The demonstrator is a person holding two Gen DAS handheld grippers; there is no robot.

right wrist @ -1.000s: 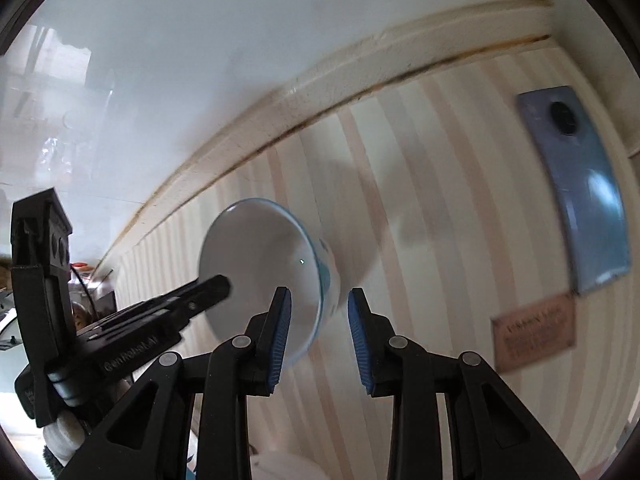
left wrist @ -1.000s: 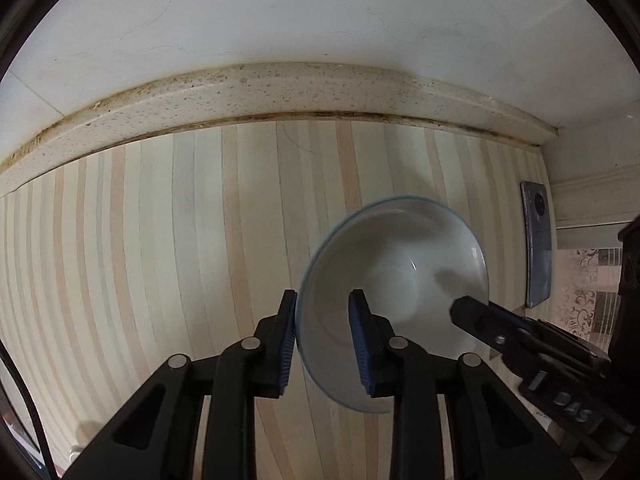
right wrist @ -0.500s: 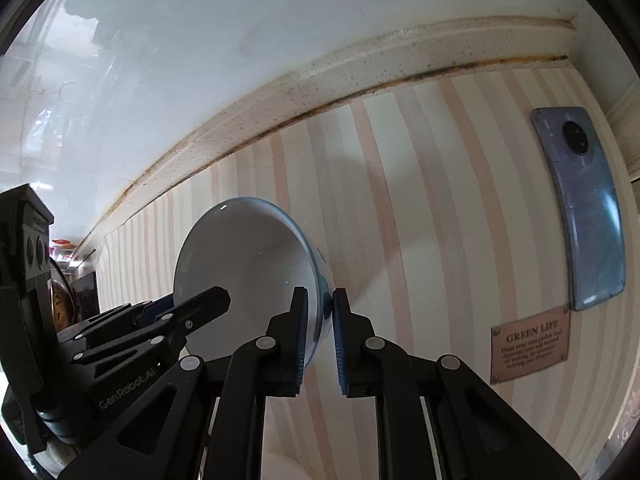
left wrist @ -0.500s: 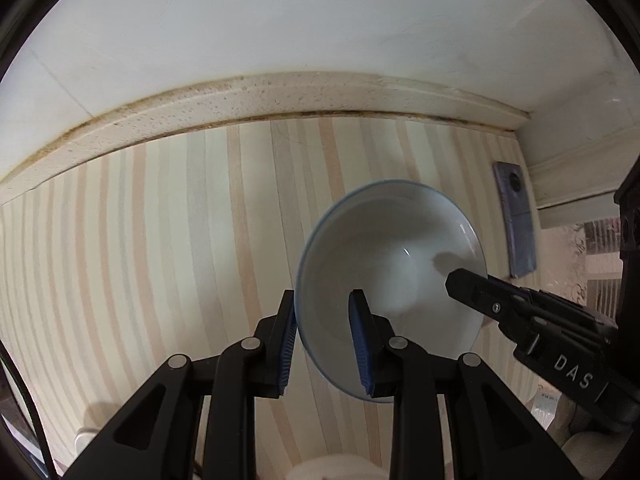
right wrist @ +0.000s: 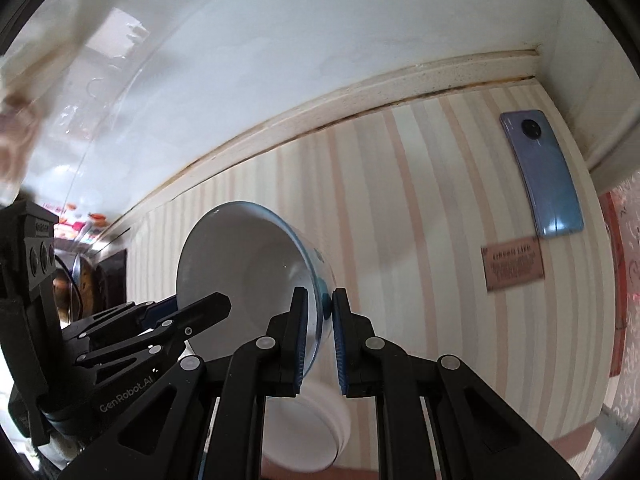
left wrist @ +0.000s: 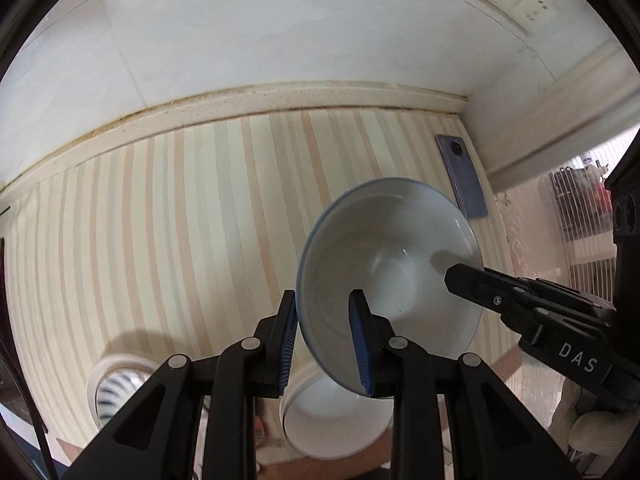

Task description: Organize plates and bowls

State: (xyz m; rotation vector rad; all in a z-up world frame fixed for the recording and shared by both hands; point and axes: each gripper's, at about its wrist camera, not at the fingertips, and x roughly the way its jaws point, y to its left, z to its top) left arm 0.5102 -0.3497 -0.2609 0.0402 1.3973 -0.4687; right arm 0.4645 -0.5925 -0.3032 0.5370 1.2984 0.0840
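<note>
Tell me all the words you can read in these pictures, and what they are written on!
"DAS": white letters on the right hand-held gripper, seen from the left wrist.
"GenRobot.AI": on the left hand-held gripper, seen from the right wrist.
Brown label on the striped mat: there is print, but too blurred to read.
Phone: no readable text.
Bowl: no words.
</note>
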